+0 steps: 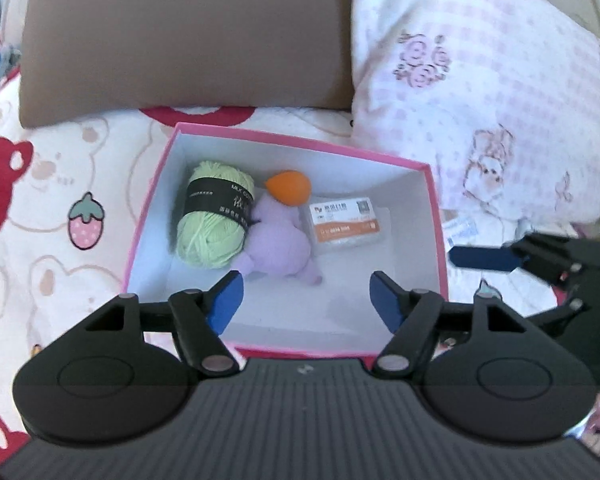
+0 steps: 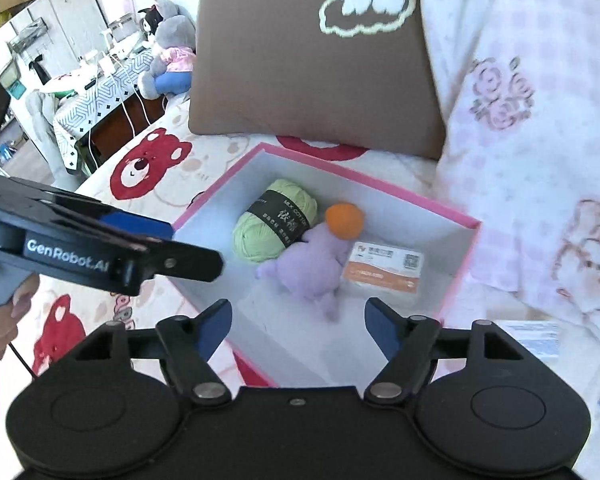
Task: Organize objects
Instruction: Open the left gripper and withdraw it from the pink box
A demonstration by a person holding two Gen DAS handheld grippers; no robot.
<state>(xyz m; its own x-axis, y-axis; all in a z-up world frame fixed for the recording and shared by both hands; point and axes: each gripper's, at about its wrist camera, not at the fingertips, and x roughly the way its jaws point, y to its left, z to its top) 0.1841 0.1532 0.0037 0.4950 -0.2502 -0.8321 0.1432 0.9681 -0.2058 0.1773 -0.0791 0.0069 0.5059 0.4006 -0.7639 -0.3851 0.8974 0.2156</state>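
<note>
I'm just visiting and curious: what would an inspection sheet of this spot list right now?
Surface: bear-print cream bedsheet.
Job's things: pink cardboard box holding green yarn ball, lilac plush toy, orange rubber ball, orange-and-white card packet.
Clutter: white paper packet beside the box.
Grippers: left tool and right tool both open, empty, above the box.
Cables: white cords at the side table.
Surroundings: brown cushion, pink floral pillow, grey plush doll.

Yarn ball (image 1: 215, 216), plush toy (image 1: 278, 242) and packet (image 1: 346, 222) left to right in the box (image 1: 436, 216) (cushion (image 1: 180, 48) behind)
</note>
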